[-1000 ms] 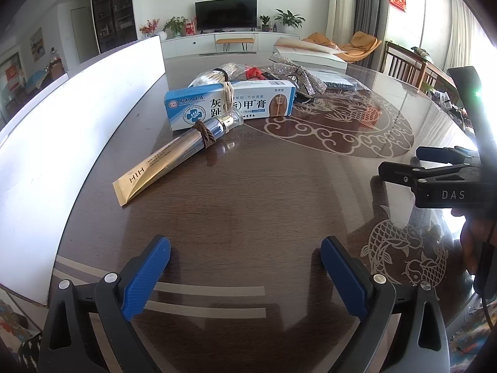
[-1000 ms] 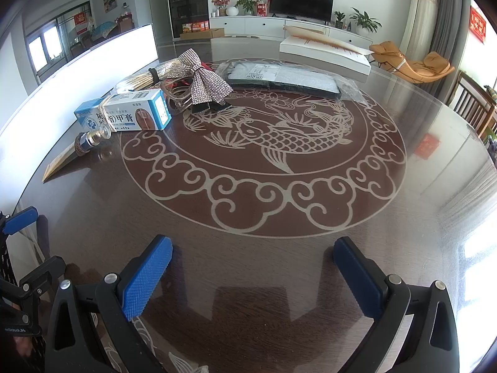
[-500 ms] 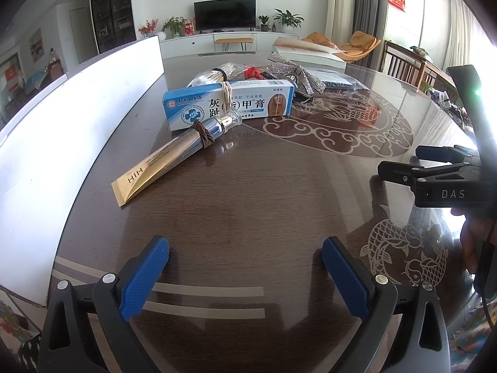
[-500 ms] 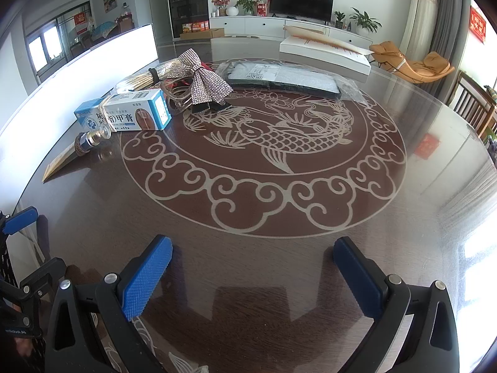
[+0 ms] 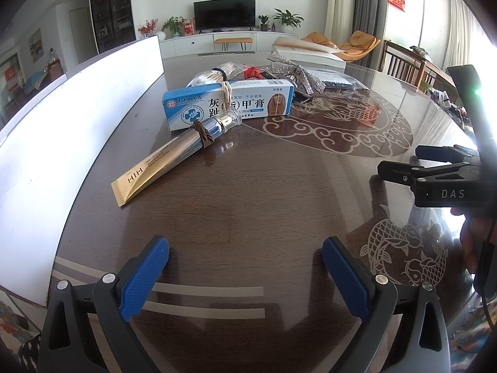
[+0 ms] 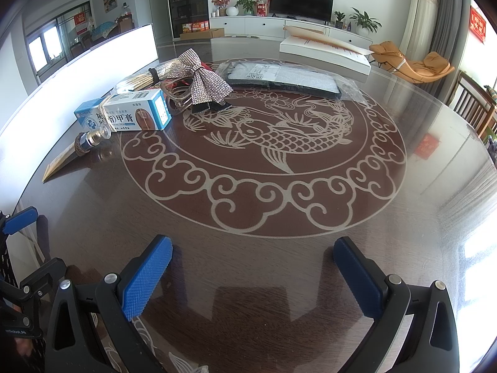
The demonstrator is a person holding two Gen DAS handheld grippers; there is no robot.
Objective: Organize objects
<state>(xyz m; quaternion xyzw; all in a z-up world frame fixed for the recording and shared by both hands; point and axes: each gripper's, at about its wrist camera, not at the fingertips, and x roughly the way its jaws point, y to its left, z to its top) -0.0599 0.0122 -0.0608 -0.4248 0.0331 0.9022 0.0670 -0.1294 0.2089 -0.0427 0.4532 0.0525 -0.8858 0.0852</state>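
Note:
A gold tube [image 5: 161,161] with a brown hair tie round it lies on the dark round table [image 5: 248,205], ahead and left of my left gripper [image 5: 245,251], which is open and empty. Behind the tube sits a blue and white cream box [image 5: 228,104], then a bundle of sticks [image 5: 214,76] and a glittery bow [image 5: 296,71]. My right gripper [image 6: 253,250] is open and empty over the near table; the box [image 6: 130,115], bow [image 6: 205,80] and tube [image 6: 66,155] lie far to its left. The right gripper [image 5: 435,168] shows at the left wrist view's right edge.
A long white board [image 5: 62,124] stands along the table's left side. A dark flat packet in clear plastic [image 6: 282,79] lies at the back, and a white box [image 6: 326,51] beyond it. Chairs [image 6: 475,105] stand to the right.
The left wrist view has drifted slightly, so the objects sit a touch lower and closer. The right gripper has held still.

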